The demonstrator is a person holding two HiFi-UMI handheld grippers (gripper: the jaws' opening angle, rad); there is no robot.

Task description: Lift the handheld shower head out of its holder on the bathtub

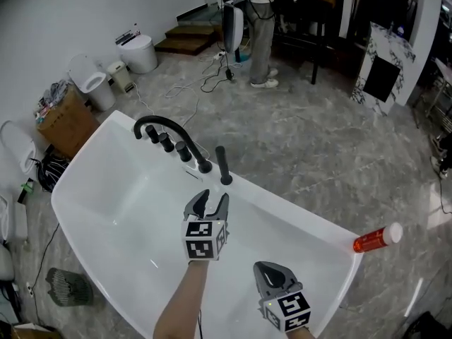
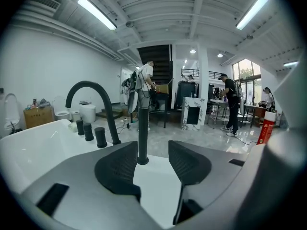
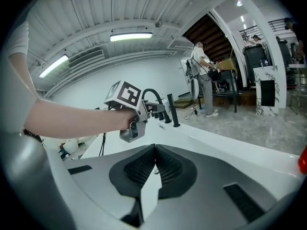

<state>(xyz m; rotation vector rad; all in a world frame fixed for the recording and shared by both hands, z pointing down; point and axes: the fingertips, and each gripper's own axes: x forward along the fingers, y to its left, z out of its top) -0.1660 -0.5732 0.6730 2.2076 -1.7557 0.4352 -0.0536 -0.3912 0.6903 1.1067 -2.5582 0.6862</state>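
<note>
The handheld shower head [image 1: 223, 165] is a slim black rod standing upright in its holder on the far rim of the white bathtub [image 1: 296, 221], right of the curved black faucet [image 1: 161, 126] and its knobs. My left gripper [image 1: 207, 202] hovers over the tub just short of the rod, open, with nothing between its fingers. In the left gripper view the shower head [image 2: 142, 128] stands straight ahead beyond the gap of the left gripper [image 2: 152, 164]. My right gripper [image 1: 272, 277] hangs lower and nearer to me, shut and empty. Its fingertips meet in the right gripper view [image 3: 154, 164], with the shower head [image 3: 172, 110] far ahead.
A red bottle [image 1: 376, 239] lies on the tub's right corner. Toilets [image 1: 138, 51] and a cardboard box [image 1: 67, 123] stand along the left wall. Cables trail across the grey floor [image 1: 205, 83], where a person [image 1: 263, 34] stands at the back.
</note>
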